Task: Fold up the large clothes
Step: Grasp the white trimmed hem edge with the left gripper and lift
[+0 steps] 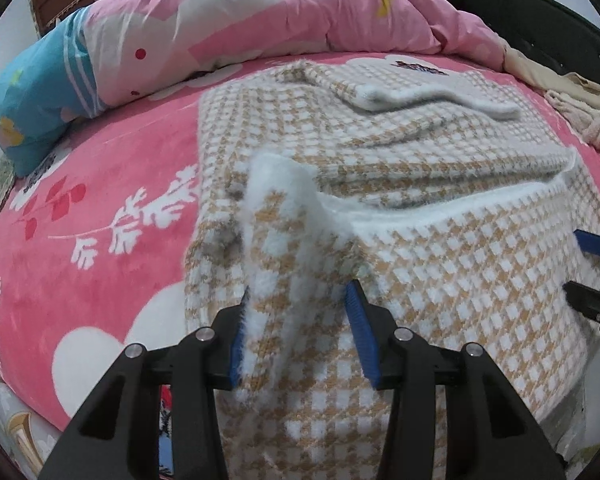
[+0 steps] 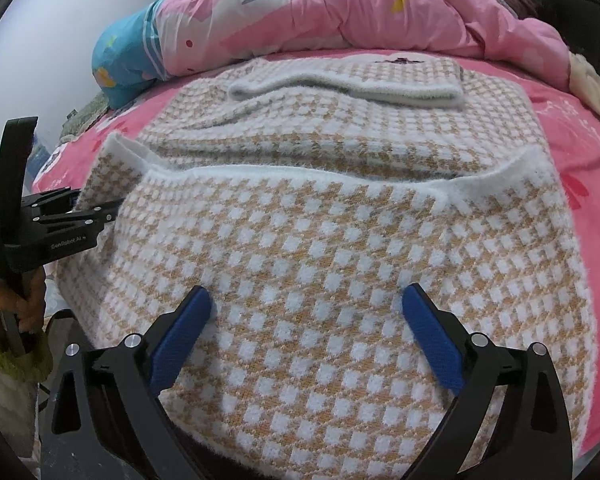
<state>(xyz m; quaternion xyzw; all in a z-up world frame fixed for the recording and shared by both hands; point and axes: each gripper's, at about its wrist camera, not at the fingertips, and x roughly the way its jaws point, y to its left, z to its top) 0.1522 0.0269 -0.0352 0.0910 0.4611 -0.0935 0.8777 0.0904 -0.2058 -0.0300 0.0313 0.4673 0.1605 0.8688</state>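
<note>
A large tan-and-white checked knit garment (image 1: pixel 440 264) lies partly folded on the pink bed, its near part doubled over with a white hem across the middle (image 2: pixel 300 172). My left gripper (image 1: pixel 298 300) is open, its blue pads either side of a raised corner flap (image 1: pixel 276 216) of the garment at the near left. My right gripper (image 2: pixel 308 308) is open wide above the near folded layer, with fabric between the pads. The left gripper also shows at the left edge of the right wrist view (image 2: pixel 80 216). The right gripper's fingers show at the right edge of the left wrist view (image 1: pixel 596 272).
A pink floral bedsheet (image 1: pixel 100 240) covers the bed. A bunched pink quilt (image 1: pixel 300 12) and a blue pillow (image 1: pixel 36 96) lie along the far side. Beige cloth (image 1: pixel 572 96) lies at the far right. A dark headboard (image 1: pixel 540 20) stands behind.
</note>
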